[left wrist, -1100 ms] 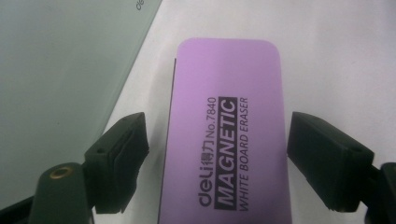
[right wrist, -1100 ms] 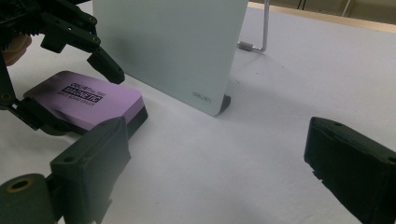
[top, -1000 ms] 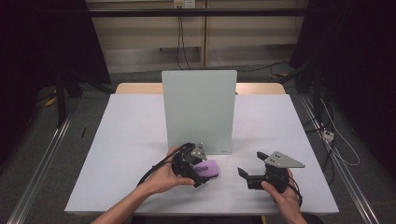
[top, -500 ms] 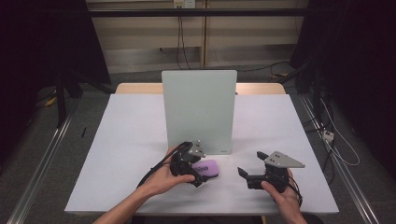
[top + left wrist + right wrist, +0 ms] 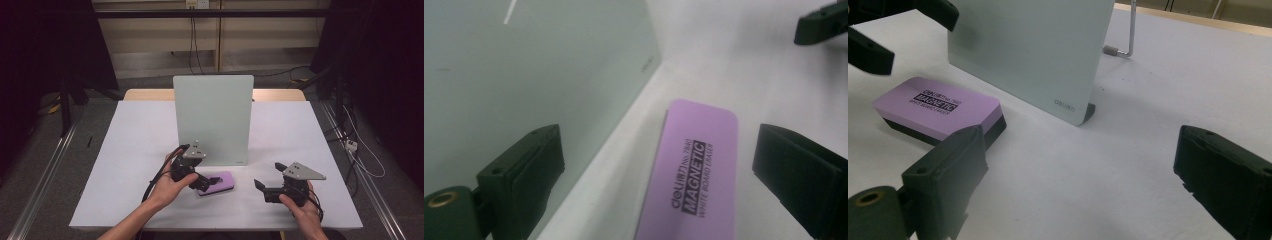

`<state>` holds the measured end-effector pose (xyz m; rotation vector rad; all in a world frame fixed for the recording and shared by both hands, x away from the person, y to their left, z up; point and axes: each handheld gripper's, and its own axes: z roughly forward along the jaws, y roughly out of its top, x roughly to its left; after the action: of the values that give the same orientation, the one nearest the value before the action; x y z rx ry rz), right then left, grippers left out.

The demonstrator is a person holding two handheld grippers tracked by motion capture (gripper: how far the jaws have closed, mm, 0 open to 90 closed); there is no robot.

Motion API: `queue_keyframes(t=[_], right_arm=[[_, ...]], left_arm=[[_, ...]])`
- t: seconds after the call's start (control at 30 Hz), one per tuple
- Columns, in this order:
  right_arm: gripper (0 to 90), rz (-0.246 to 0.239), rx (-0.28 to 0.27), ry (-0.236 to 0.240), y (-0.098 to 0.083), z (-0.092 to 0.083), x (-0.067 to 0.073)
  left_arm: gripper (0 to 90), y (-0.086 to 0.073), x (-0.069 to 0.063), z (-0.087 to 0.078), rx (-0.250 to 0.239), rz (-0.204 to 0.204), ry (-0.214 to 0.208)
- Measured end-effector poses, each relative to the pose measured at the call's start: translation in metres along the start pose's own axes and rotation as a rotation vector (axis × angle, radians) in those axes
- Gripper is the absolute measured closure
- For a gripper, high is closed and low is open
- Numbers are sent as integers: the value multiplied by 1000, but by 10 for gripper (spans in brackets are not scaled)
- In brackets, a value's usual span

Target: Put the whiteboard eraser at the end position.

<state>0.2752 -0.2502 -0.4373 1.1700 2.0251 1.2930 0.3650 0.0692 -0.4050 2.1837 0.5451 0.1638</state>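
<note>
A purple magnetic whiteboard eraser lies flat on the white table, just in front of the upright board. My left gripper hovers at its left end. Its jaws have just been opening and stand wide on either side of the eraser without touching it. My right gripper rests to the eraser's right, open, with nothing between its jaws. The left gripper's jaws also appear in the right gripper view, top left.
A pale green-grey whiteboard stands upright mid-table on a foot, with a metal prop behind it. The white table top stretches to both sides of it. Dark floor and rails surround the table.
The left gripper's jaws have opened off the eraser, and the hand has drawn back left and slightly up. The eraser stays on the table. The right hand has not moved.
</note>
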Motion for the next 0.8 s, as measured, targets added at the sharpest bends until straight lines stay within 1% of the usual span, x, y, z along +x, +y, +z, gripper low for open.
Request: queue_keyframes(t=[0.03, 0.07, 0.1, 0.13, 0.17, 0.23, 0.37, 0.4, 0.43, 0.5, 0.6, 0.73, 0.8], right_arm=[[66, 0, 0, 0, 0, 0, 0], [66, 0, 0, 0, 0, 0, 0], [66, 0, 0, -1, 0, 0, 0], [66, 0, 0, -1, 0, 0, 0], [66, 1, 1, 0, 0, 0, 0], [66, 1, 0, 0, 0, 0, 1], [66, 3, 0, 0, 0, 0, 1], [66, 2, -1, -1, 0, 0, 1], [66, 2, 0, -1, 0, 0, 1], [66, 4, 0, -1, 0, 0, 1], [66, 8, 1, -1, 0, 1, 1], [66, 6, 2, -1, 0, 2, 2], [66, 5, 2, -2, 0, 2, 1]], left_arm=[[65, -2, 1, -3, -23, -10, 26], [61, -3, 2, -5, -32, -13, 43], [58, -5, 4, -8, -31, -9, 44], [59, -7, 5, -10, -34, -18, 46], [63, -10, 6, -12, -46, -27, 56], [60, -16, 8, -17, -55, -34, 71], [58, -27, 10, -30, -70, -34, 127], [58, -29, 10, -34, -68, -32, 137], [58, -32, 11, -37, -72, -34, 137], [57, -36, 14, -44, -81, -25, 150], [57, -41, 19, -56, -80, -24, 177], [56, -48, 24, -69, -116, -64, 224], [59, -52, 24, -76, -124, -83, 239]])
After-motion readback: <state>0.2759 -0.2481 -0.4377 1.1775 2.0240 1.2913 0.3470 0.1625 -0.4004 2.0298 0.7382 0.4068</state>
